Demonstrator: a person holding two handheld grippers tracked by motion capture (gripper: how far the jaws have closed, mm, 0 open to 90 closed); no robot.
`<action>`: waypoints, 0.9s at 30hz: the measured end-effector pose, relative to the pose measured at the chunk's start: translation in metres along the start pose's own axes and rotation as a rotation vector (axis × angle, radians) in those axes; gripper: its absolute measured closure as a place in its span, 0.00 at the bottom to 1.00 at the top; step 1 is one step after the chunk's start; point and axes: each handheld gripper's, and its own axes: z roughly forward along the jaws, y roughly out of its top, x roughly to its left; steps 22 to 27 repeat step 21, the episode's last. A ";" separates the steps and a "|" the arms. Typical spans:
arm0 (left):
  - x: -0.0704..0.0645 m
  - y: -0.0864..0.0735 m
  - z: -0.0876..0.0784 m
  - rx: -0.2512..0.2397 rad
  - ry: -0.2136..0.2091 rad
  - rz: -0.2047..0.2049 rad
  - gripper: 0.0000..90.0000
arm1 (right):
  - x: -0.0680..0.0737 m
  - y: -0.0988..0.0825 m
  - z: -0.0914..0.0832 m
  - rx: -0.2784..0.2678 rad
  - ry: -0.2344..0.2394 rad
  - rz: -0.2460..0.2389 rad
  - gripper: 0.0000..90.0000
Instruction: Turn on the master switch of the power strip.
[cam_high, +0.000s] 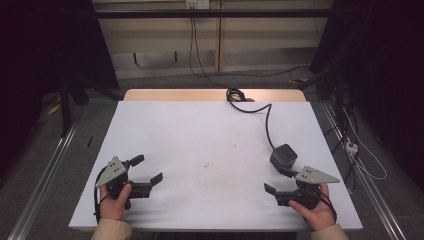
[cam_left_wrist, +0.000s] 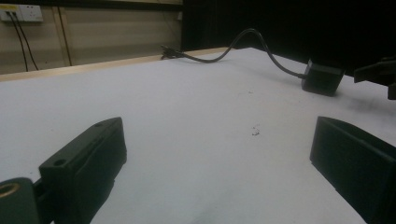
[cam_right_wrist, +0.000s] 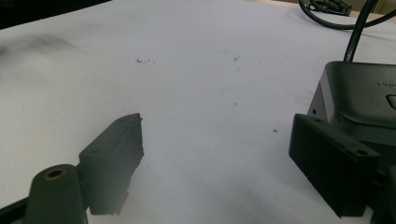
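Table (cam_high: 200, 130): matt white top, lightly scuffed; wooden far edge. Grey box (cam_high: 283, 156): smooth, apparently plastic, slight sheen. Cable (cam_high: 267, 122): black, rubbery. Right gripper (cam_right_wrist: 215, 154): matt black jaws.

My left hand-held gripper (cam_high: 148, 169) rests near the worktop's (cam_high: 200, 135) left edge, jaws apart and empty. My right hand-held gripper (cam_high: 276, 181), also open, sits just beside the dark power adapter (cam_high: 283, 155), whose cable (cam_high: 267, 122) runs far.

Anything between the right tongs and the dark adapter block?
Nothing visible. The right tongs are open, and the adapter block sits just beyond one jaw on bare white table. Its cable trails toward the far edge.
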 end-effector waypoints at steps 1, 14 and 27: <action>0.000 0.000 0.000 -0.003 -0.003 -0.002 0.04 | 0.000 -0.001 -0.001 0.001 -0.001 0.000 0.19; 0.000 0.000 0.000 0.003 0.001 -0.001 0.04 | -0.002 -0.003 -0.002 0.004 -0.010 0.000 0.19; 0.000 0.000 0.001 0.005 0.002 0.001 0.04 | -0.003 -0.004 -0.002 0.011 -0.014 -0.002 0.19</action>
